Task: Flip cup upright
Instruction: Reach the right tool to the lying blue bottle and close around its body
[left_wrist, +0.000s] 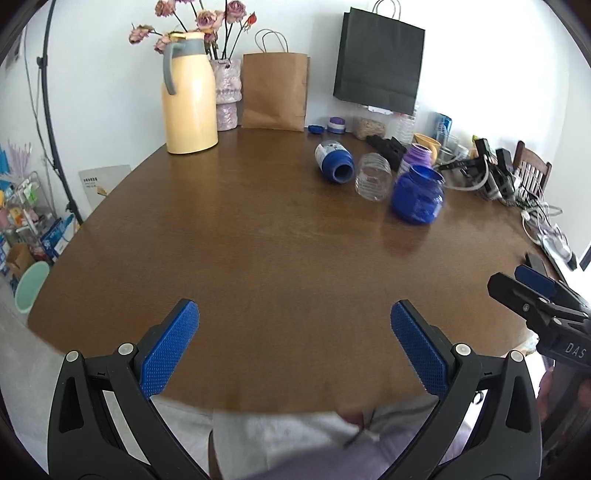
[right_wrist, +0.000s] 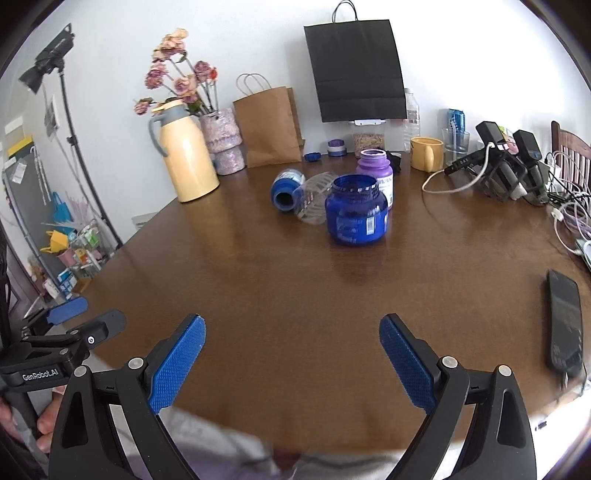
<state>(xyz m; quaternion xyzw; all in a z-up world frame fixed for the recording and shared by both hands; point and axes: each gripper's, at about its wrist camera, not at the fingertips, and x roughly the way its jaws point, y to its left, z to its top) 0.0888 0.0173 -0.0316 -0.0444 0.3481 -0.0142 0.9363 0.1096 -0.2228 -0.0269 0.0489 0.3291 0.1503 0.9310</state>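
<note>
left gripper (left_wrist: 295, 350): fingers spread wide, nothing between them, hanging over the near edge of the table (left_wrist: 258, 240).
right gripper (right_wrist: 291, 363): fingers apart too, empty, also at the near edge; from your left camera you see it at the right side.
cups lying down: a small blue jar (right_wrist: 286, 190) on its side with its mouth toward you, and a clear ribbed cup (right_wrist: 314, 203) on its side just right of it, looking as if they touch.
upright already: big blue jar (right_wrist: 356, 212) nearest you, purple jar (right_wrist: 376, 173) just behind it, both mouths up.
which is the target: cannot tell from the task line alone; either tipped piece fits.
far side: yellow jug (right_wrist: 186, 155), vase of flowers (right_wrist: 223, 144), brown bag (right_wrist: 269, 125), black bag (right_wrist: 354, 70), yellow mug (right_wrist: 426, 153).
right side: phone (right_wrist: 565, 325) flat near the edge, cables and gear further back.
step in hand: approach; no contact yet, both tools well apart from the cluster.
next move: you likely reach forward and a little left of the big blue jar, turn the wrist to take a tipped piece across its body, then lift and rotate mouth up.
watch: the clear cup may roll when nudged; the big blue jar stands close by your right-side path.
</note>
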